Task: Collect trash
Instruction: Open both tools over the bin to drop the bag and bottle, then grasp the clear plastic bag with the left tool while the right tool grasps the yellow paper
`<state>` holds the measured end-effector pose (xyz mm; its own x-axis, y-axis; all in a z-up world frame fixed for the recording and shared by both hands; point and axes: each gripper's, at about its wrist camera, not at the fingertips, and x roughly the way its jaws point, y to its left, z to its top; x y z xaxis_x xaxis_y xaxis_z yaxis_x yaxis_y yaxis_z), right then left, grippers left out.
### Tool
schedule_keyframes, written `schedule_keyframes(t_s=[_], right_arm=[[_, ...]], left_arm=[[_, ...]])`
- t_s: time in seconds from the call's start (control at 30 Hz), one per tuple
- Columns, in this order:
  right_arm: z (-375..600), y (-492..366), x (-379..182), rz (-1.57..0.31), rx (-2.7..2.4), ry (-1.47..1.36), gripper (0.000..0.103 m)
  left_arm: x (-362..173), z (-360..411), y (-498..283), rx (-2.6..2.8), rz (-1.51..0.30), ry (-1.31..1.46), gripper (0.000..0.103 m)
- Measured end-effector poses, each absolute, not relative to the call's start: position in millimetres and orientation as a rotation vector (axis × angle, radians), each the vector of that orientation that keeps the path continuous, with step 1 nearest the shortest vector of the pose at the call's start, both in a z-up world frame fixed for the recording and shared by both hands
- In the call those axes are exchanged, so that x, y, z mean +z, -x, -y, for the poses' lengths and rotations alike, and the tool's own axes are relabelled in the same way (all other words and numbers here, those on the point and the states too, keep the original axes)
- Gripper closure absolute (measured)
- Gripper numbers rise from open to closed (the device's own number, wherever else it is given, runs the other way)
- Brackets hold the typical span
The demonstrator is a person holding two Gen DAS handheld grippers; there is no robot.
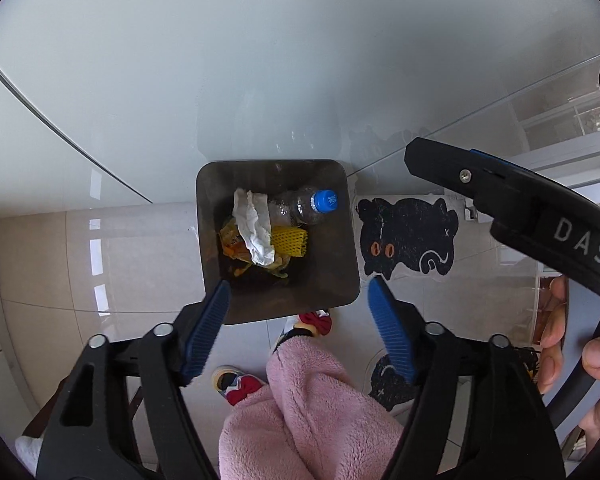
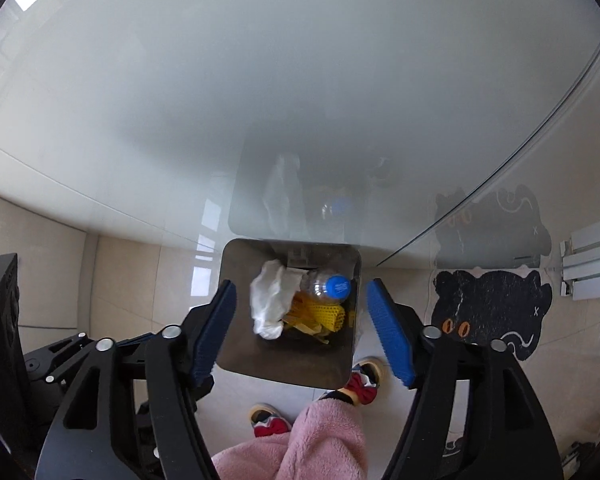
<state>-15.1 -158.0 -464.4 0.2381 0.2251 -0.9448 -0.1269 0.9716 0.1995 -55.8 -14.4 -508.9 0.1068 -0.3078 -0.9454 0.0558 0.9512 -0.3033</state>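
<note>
My left gripper (image 1: 300,300) hangs spread and empty over the bin (image 1: 332,272); my right gripper (image 2: 300,312) is likewise spread and empty above it. Inside, left to right: tissue (image 1: 256,228), yellow netting (image 1: 290,242), bottle (image 1: 300,208) toward the far right corner. I judge the drop finished; next I'd turn away to look for remaining trash
</note>
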Motion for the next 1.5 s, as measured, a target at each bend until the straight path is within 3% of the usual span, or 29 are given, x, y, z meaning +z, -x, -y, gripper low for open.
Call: schedule_keyframes(t_s=[0.03,0.1,0.13,0.47,0.77,1.03,1.33,1.5], right_arm=[[159,15,-460,-1.308,0.245,-0.097,0.004],[161,16,-447,-1.301,0.243,-0.1,0.003],[162,17,-438,-1.296,0.242,-0.1,0.003],[187,46,-308,-1.146,0.31,-0.13,0.003],[211,39,-176,-0.835,0.379,-0.188,0.003],[212,-19,-159,-0.828,0.374,-0.241,0.003],[198,-79,-168,-0.854,0.332,-0.141,0.003],[193,-103,-183,-0.887,0.319,-0.146,0.003]], left_arm=[[-503,15,57,-0.27,-1.436,0.211,0.023],[-491,14,57,-0.265,-1.422,0.21,0.01],[-482,14,58,-0.263,-1.41,0.211,0.008],[-351,-2,67,-0.274,-1.22,0.157,0.008],[-230,-26,60,-0.268,-0.974,0.174,0.008],[-183,-35,29,-0.208,-0.863,0.163,0.008],[-175,-46,-21,-0.144,-0.823,0.172,0.01],[-190,-55,-49,-0.078,-0.879,0.195,0.023]])
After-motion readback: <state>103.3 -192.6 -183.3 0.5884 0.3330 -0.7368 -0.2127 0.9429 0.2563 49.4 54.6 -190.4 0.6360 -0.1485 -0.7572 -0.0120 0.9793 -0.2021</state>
